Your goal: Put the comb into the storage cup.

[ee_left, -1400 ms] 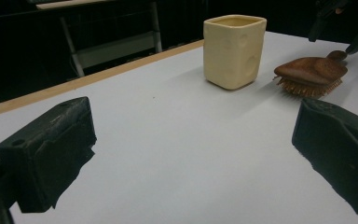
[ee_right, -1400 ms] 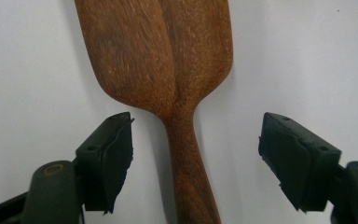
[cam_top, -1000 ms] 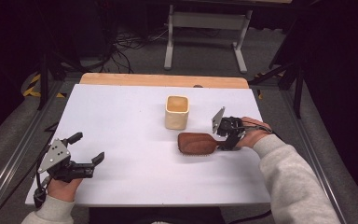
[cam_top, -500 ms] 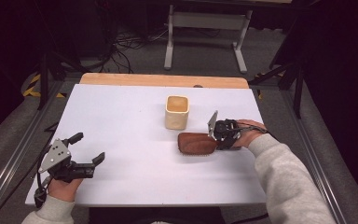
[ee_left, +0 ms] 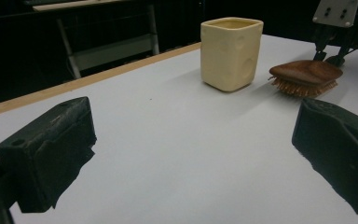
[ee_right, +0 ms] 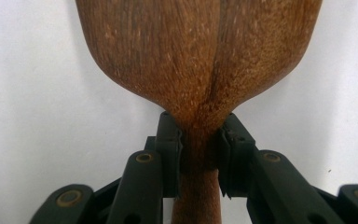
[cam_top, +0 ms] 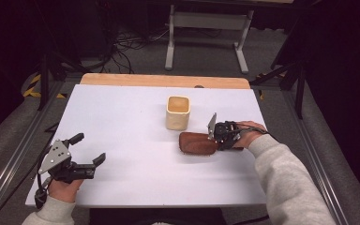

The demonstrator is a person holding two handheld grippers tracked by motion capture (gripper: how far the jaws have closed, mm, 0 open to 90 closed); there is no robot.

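Your right claw (ee_right: 199,161) has just closed and now pinches the narrow neck of the wooden brush (cam_top: 198,143), lying bristles-down on the worktop (cam_top: 122,112) just near of the cream cup (cam_top: 177,112), giving lift control, while your left claw (cam_top: 88,150) rests spread at near left.

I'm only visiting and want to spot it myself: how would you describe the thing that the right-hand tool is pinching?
Find the white table and the cream square cup near its middle. Just in front of the cup, toward the right hand, lies a wooden brush, bristles down, its narrow handle clamped in the right gripper. It is dark reddish-brown, flat and oval, unlike the tall pale cup.
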